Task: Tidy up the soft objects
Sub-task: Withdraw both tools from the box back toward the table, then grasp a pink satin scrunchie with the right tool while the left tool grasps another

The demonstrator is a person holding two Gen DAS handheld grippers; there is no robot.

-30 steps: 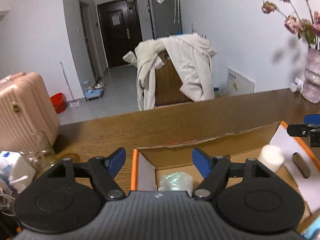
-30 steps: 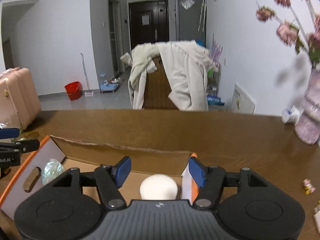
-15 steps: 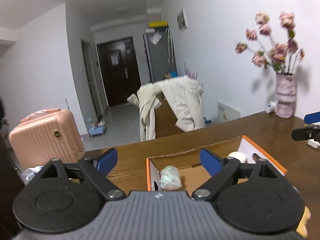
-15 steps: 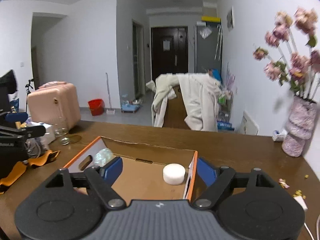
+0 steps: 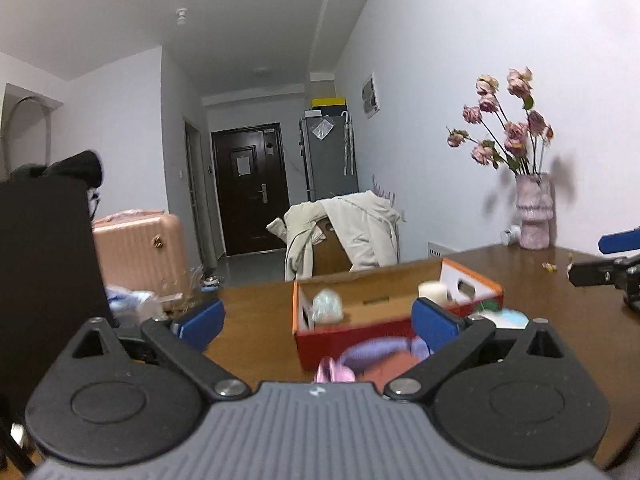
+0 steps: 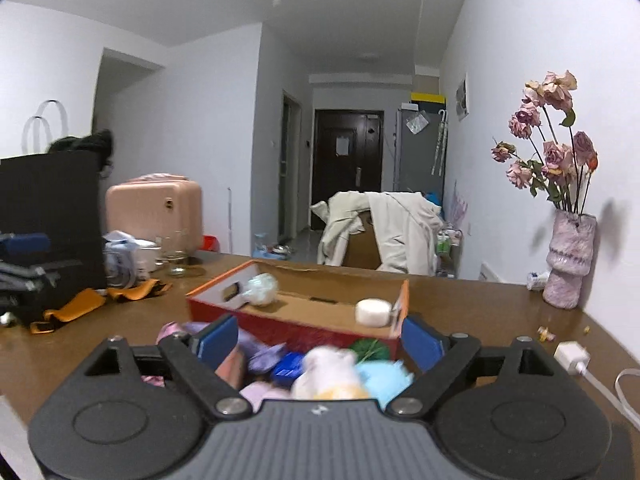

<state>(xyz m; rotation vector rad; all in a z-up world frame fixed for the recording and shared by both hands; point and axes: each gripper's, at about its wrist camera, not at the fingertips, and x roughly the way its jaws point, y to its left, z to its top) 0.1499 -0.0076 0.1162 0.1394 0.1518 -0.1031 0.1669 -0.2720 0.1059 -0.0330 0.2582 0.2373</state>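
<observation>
Both jaws, just opened wide, grip nothing: the left gripper [image 5: 316,320] and right gripper [image 6: 318,340] hover over a blurred heap of pastel soft toys [image 6: 328,372] beside the orange-rimmed cardboard box [image 6: 296,320] on the brown wooden desk [image 6: 488,312].

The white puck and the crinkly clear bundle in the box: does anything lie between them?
No. In the right wrist view, only bare cardboard floor lies between the white puck and the crinkly bundle inside the box.
</observation>
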